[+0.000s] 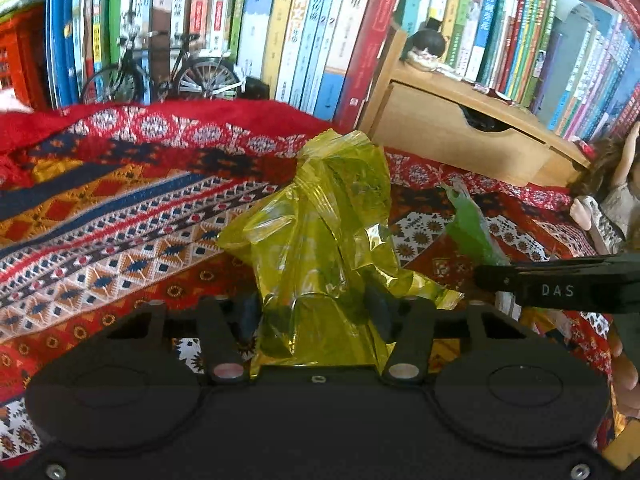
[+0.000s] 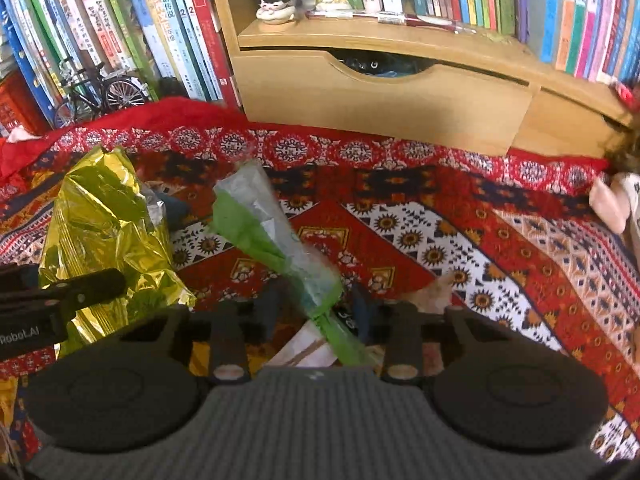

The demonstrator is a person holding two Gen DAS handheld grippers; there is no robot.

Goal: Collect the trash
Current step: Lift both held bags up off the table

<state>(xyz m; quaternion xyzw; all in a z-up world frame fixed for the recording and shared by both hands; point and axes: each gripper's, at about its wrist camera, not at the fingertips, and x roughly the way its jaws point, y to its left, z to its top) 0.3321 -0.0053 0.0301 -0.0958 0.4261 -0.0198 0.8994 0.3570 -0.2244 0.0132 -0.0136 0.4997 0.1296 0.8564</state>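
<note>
Gripper states are given first: the left gripper point(image 1: 316, 308) is clamped on a crumpled yellow foil wrapper point(image 1: 320, 232), whose lower part is pinched between the two dark fingers point(image 1: 378, 304). From that grip the wrapper is seen to rise up and away, its long axis running roughly along the fingers toward the row of books point(image 1: 280, 20). It is held above the patterned red cloth point(image 1: 120, 220) that covers the table.

The right gripper point(image 2: 316, 312) is closed on a green and clear plastic wrapper point(image 2: 260, 220). This wrapper is gripped at its narrow green end, and its long axis is tilted up and to the left, with the wider clear end pointing toward the yellow foil wrapper point(image 2: 100, 224) and the books point(image 2: 152, 20). In the left wrist view the same green wrapper point(image 1: 468, 232) is seen sticking out from the right gripper's black finger point(image 1: 560, 284), just beside the foil.

Behind both, a wooden drawer box point(image 2: 380, 96) is set against the books, with a small figurine point(image 2: 276, 0) resting on top. A toy bicycle point(image 1: 160, 76) is placed at the cloth's far edge.
</note>
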